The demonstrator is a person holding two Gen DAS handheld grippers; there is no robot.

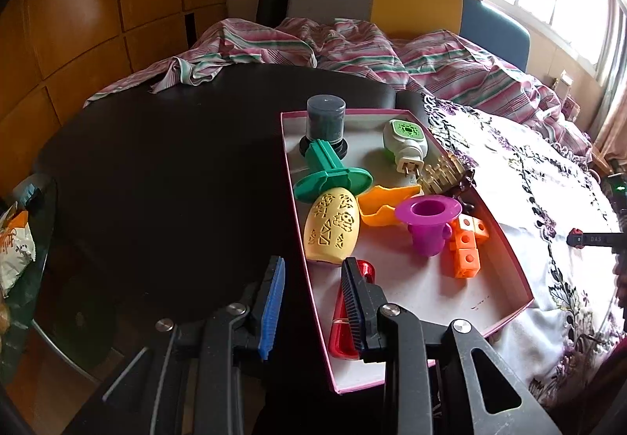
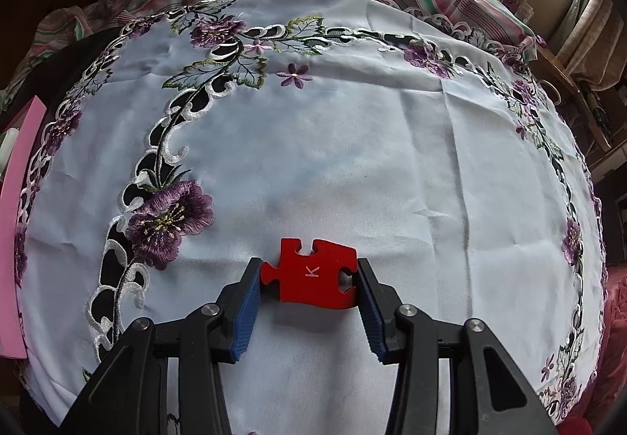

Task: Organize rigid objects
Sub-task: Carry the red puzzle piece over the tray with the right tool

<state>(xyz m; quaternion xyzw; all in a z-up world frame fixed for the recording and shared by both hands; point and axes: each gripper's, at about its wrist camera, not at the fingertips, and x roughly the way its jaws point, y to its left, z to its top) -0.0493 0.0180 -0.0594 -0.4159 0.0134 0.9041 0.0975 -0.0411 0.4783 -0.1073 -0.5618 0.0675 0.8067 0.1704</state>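
Observation:
A pink-rimmed box on the table holds several toys: a yellow egg, a green stand, a purple cup, orange cubes, an orange shell, a white plug-in device, a dark jar, a red clip. My left gripper is open and empty, straddling the box's left wall near the red clip. My right gripper is shut on a red puzzle piece marked K, just above the white embroidered cloth. The right gripper tip with the red piece also shows in the left wrist view.
The dark round table lies left of the box. A striped sheet is bunched at the back. A snack bag sits on a glass stand at far left. The box's pink wall shows at the left in the right wrist view.

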